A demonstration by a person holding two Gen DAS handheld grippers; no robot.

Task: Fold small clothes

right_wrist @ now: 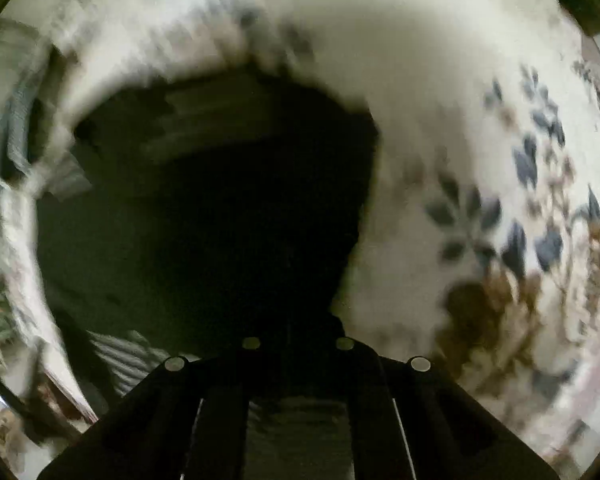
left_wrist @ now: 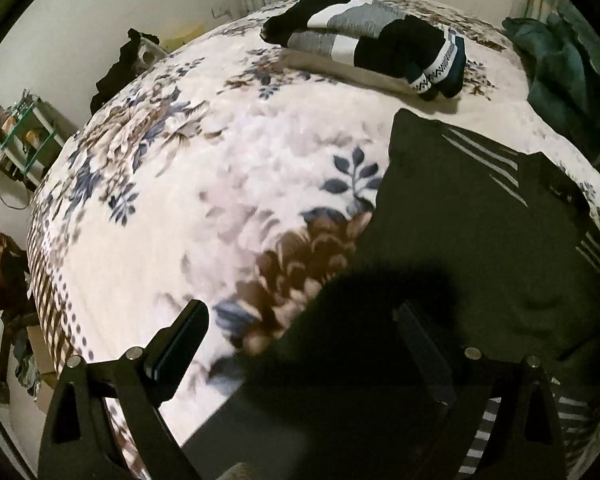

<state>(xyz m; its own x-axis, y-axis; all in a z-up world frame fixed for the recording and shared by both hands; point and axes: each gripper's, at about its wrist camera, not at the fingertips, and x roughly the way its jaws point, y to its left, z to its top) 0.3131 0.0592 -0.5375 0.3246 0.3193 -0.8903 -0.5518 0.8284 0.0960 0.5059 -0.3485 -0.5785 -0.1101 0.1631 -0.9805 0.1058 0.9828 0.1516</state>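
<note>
Left gripper [left_wrist: 304,344]: lower centre of its frame, fingers spread wide, one finger [left_wrist: 180,340] at lower left, the other at lower right. Right gripper [right_wrist: 298,332]: bottom centre, fingers drawn close together; view blurred.

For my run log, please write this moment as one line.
left gripper: open, over dark garment edge | right gripper: shut on dark garment | folded clothes: far side of floral blanket | right view: blurred

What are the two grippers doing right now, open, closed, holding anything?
Left gripper: open, holding nothing, above the edge of the dark garment.
Right gripper: fingers close together, apparently shut on the dark garment, but the view is blurred.
</note>
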